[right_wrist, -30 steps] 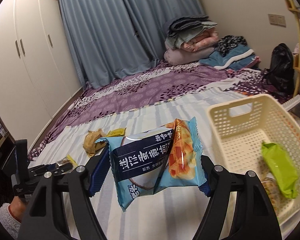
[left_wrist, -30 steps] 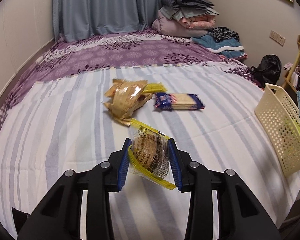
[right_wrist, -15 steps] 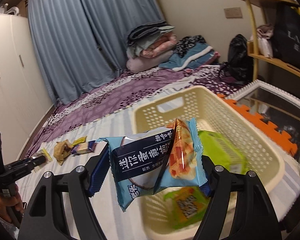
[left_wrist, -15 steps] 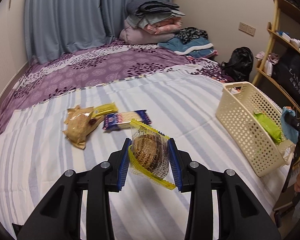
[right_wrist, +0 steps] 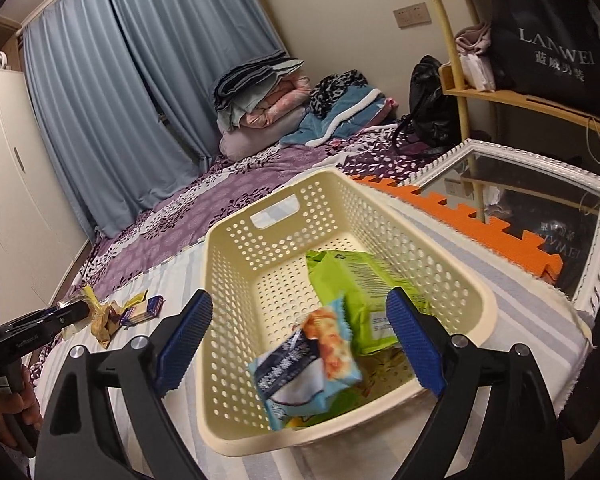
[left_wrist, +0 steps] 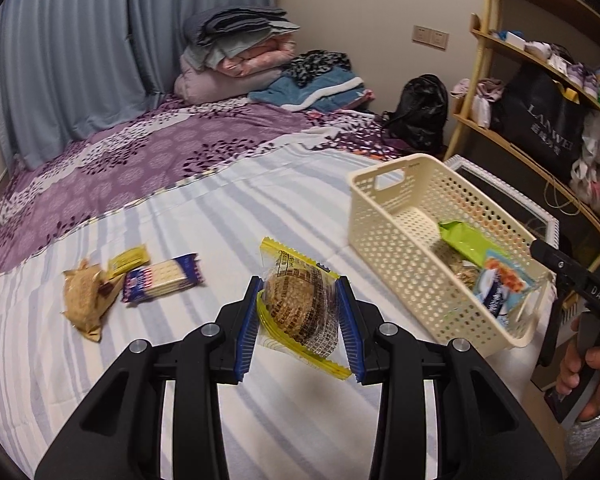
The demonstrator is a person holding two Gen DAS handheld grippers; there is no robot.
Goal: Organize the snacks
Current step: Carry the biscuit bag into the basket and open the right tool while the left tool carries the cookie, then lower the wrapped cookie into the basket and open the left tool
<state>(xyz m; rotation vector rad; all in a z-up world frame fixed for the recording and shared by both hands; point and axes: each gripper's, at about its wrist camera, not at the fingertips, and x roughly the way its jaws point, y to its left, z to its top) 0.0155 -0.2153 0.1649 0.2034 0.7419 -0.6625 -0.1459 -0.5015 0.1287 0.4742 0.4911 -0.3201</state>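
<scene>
My left gripper point(left_wrist: 300, 314) is shut on a clear yellow-edged packet with a brown cake point(left_wrist: 298, 306), held above the striped bed. The cream perforated basket point(left_wrist: 384, 216) stands to its right. My right gripper point(right_wrist: 300, 338) is open over the basket's point(right_wrist: 228, 300) near end. A light blue snack packet point(right_wrist: 306, 368) sits in the basket just below the open jaws, beside a green packet point(right_wrist: 352, 284). Both show in the left wrist view, blue point(left_wrist: 500, 286) and green point(left_wrist: 466, 242). On the bed lie a blue cracker packet point(left_wrist: 162, 278), a brown packet point(left_wrist: 84, 298) and a small yellow packet point(left_wrist: 128, 260).
A white-framed mirror point(right_wrist: 532, 216) and orange foam mat point(right_wrist: 460, 224) lie beyond the basket. A wooden shelf point(left_wrist: 540, 80) with bags stands at the right. Folded blankets point(left_wrist: 240, 56) are piled at the bed's far end. Curtains hang behind.
My right gripper moved over the basket, opened and let go of the blue packet, which now sits in the basket. My left gripper swung right toward the basket, still holding the cake packet.
</scene>
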